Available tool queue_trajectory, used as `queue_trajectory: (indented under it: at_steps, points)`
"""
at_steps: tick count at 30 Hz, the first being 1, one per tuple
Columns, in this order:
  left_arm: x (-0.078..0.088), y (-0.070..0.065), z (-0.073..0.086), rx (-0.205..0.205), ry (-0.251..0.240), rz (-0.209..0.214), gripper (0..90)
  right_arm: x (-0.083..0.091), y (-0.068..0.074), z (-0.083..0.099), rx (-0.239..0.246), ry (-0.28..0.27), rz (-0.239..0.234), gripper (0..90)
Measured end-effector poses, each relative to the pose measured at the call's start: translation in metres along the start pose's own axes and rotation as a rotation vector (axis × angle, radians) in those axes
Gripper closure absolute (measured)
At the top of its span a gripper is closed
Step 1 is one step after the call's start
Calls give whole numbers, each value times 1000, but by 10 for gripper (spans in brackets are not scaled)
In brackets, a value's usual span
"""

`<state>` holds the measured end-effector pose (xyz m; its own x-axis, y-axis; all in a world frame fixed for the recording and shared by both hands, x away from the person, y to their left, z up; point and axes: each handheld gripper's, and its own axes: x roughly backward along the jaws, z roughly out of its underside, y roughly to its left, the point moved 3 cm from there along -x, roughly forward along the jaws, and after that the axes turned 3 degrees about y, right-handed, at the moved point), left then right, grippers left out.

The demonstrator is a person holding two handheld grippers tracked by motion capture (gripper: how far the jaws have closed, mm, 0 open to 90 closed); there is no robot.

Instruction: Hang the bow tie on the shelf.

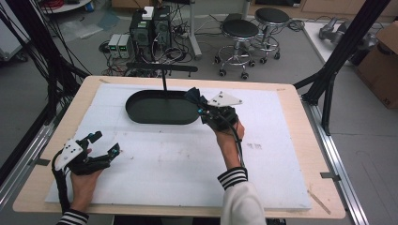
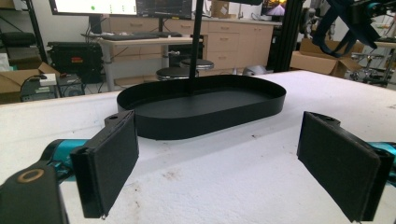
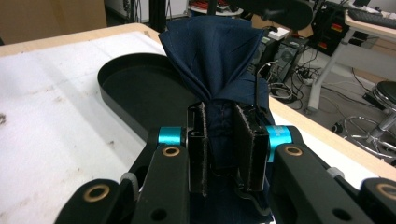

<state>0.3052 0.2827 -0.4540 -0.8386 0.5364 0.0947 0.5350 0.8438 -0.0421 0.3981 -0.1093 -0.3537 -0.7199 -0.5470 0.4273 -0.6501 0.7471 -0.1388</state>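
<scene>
A folded dark blue cloth (image 3: 218,60) is pinched between the jaws of my right gripper (image 3: 226,144), fanning out above the pads; in the high view the cloth (image 1: 196,97) hangs at the right end of the black oval tray (image 1: 141,112), with my right gripper (image 1: 202,107) raised over the tray's rim. My left gripper (image 1: 105,144) rests low near the front left of the white mat, jaws wide apart with nothing between them. In the left gripper view its pads (image 2: 112,163) frame the tray (image 2: 205,112) ahead, and the cloth (image 2: 343,28) shows at the top right.
A thin black post (image 1: 164,79) rises from the tray's far side. The white foam mat (image 1: 291,154) covers most of the wooden table (image 1: 300,108). Stools (image 1: 239,33), computers and cables stand on the floor beyond.
</scene>
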Motion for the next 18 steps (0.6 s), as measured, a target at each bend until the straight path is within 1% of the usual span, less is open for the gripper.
queue_trajectory:
  at_steps: [2,5,6,8,11,12,15,18]
  points:
    - [0,0,0,1,0,0,131,-2,1,-3,-5,-1,-1,763]
    - [0,0,0,1,0,1,132,-5,1,-9,1,-16,5,764]
    - [0,0,0,2,-1,1,132,-6,1,-10,-7,-16,5,763]
    - [0,0,0,1,-1,1,132,-8,1,-13,-1,-26,7,763]
    - [0,0,0,1,-1,2,132,-12,0,-18,-6,-33,-2,763]
    - [0,0,0,1,-1,1,132,-12,0,-19,-14,-34,-2,764]
    - [0,0,0,1,-1,1,132,-14,-1,-21,-11,-40,1,763]
    - [0,0,0,1,-1,2,132,-16,-1,-25,-21,-50,1,763]
